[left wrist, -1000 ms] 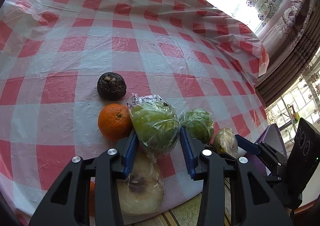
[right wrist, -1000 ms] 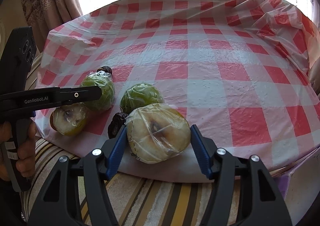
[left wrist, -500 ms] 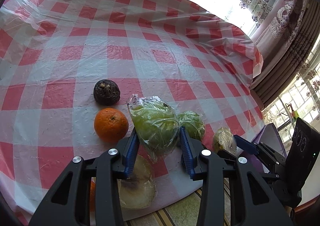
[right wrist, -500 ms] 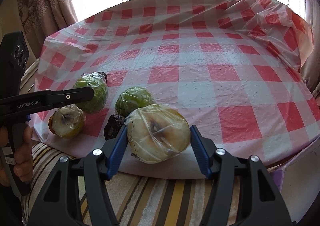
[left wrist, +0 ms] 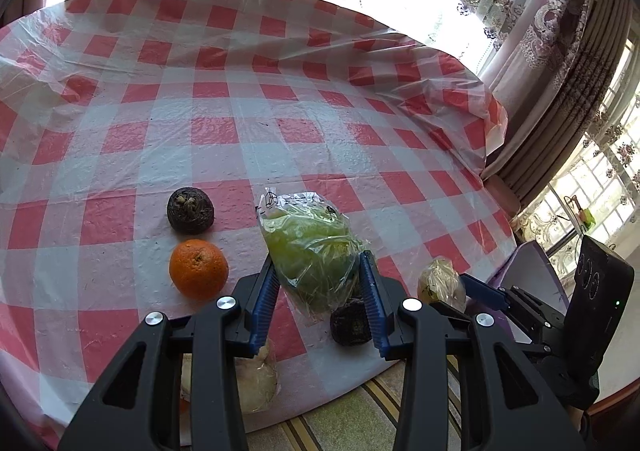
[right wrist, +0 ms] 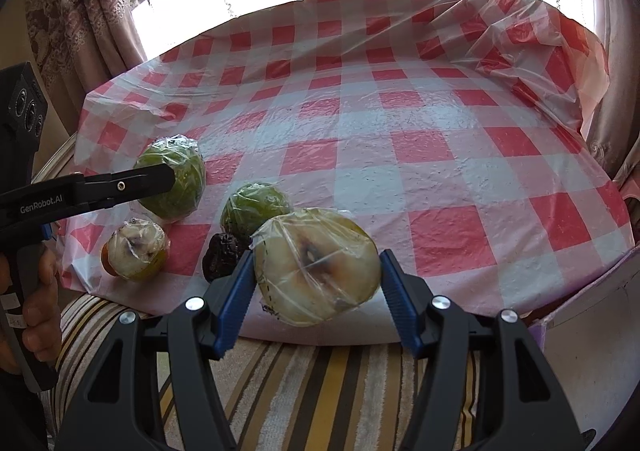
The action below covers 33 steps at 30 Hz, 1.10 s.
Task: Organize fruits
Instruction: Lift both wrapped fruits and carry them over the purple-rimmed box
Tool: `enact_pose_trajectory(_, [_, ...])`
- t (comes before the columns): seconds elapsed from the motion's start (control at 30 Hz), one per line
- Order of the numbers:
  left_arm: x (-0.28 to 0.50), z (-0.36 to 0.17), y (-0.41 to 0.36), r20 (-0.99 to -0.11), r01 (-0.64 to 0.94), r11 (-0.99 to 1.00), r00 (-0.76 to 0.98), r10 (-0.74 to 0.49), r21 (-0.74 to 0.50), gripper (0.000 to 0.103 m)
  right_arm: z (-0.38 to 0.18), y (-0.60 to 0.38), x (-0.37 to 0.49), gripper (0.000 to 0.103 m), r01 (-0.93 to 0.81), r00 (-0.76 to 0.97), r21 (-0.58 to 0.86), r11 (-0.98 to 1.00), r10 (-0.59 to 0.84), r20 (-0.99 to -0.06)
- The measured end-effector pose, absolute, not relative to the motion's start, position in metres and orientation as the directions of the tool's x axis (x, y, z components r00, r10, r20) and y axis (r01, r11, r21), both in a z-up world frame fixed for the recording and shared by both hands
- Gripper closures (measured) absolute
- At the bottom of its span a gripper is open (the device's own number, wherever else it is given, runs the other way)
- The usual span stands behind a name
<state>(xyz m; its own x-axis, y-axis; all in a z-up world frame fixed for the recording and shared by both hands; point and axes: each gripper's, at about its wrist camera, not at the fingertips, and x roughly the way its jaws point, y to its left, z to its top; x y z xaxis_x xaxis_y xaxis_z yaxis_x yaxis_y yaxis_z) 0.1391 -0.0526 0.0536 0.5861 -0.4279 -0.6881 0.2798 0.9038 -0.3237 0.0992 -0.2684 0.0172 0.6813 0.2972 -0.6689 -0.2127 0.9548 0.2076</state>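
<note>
Two tongs each grip wrapped fruit — green, pale — orange beside the left.

Orange before dark round fruit, wrapped fruit right

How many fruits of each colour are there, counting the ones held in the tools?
Green: 2, the held green fruit and the loose green fruit
Pale: 2, the held pale fruit and the loose pale fruit
Dark: 2, the far dark fruit and the near dark fruit
Orange: 2, the whole orange and the half-hidden orange
Total: 8
</note>
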Motion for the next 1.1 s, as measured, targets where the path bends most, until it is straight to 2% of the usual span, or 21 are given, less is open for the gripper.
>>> enact_pose_trajectory(0.5, [0.125, 0.074, -0.112, -0.702, 0.421, 0.870, 0.538, -0.466, -0.255, 0.065, 0.030, -0.325, 0.065, 0.041, -0.132, 0.705, 0.255, 0.958, 0.271, -0.656])
enact_pose_trajectory(0.8, [0.114, 0.080, -0.169, -0.726, 0.531, 0.818, 0.471, -0.501, -0.220, 0.065, 0.044, -0.391, 0.041, 0.041, -0.005, 0.752, 0.253, 0.967, 0.171, -0.637])
enact_pose_trajectory(1.1, [0.102, 0.078, -0.231, -0.758, 0.623, 0.761, 0.404, -0.512, -0.182, 0.065, 0.037, -0.442, 0.030, 0.041, 0.121, 0.748, 0.226, 0.967, 0.061, -0.661])
